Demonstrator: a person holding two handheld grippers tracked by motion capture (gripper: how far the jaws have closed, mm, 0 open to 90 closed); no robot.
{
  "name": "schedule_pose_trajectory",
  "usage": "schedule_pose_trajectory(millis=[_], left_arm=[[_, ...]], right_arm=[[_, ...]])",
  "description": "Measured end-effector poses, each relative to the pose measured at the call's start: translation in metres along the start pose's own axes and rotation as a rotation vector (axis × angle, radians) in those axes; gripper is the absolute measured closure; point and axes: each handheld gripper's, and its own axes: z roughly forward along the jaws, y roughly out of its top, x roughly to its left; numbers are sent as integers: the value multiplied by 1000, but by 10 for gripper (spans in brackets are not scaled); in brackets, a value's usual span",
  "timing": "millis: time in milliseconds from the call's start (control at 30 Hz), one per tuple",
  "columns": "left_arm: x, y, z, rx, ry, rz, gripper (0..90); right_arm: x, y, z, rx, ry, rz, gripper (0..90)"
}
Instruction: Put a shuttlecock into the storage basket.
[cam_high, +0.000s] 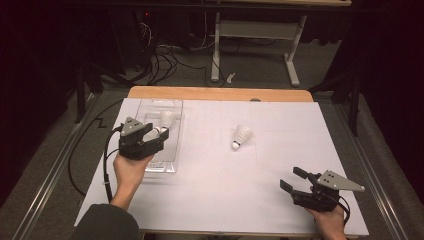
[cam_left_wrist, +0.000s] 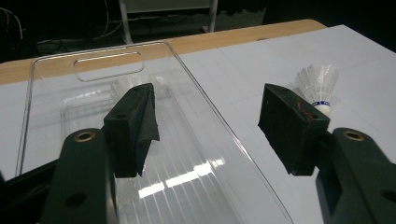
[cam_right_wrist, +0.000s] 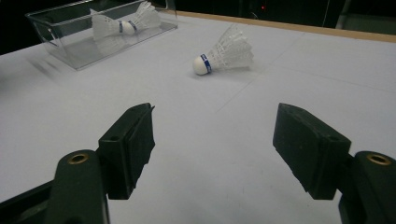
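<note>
- Presently the left gripper (cam_high: 161, 134) hangs over the clear plastic tray (cam_high: 176, 107) at the left part of the white surface (cam_high: 225, 170), its jaws spread apart with nothing between them.
- From the left gripper view, one jaw stands above the tray's (cam_left_wrist: 196, 88) inside and the other past its right rim, over the surface (cam_left_wrist: 243, 60).
- One shuttlecock (cam_high: 168, 119) lies inside the tray, just beyond the left gripper; in the right gripper view it (cam_right_wrist: 119, 24) lies on its side in the tray (cam_right_wrist: 70, 51).
- A second shuttlecock (cam_high: 241, 136) lies on the surface near the middle, well apart from the tray, cork end toward the person.
- That shuttlecock (cam_right_wrist: 224, 53) has a blue band at its cork, as the right gripper view shows.
- At the near right corner, the right gripper (cam_high: 294, 180) is released, jaws wide, well apart from both shuttlecocks, grasping nothing.
</note>
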Motion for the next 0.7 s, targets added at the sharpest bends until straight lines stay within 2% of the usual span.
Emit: schedule_pose_trajectory(millis=[700], left_arm=[[-1, -11, -15, -28, -1, -4, 367]], right_arm=[[0, 0, 1, 2, -1, 6, 293]])
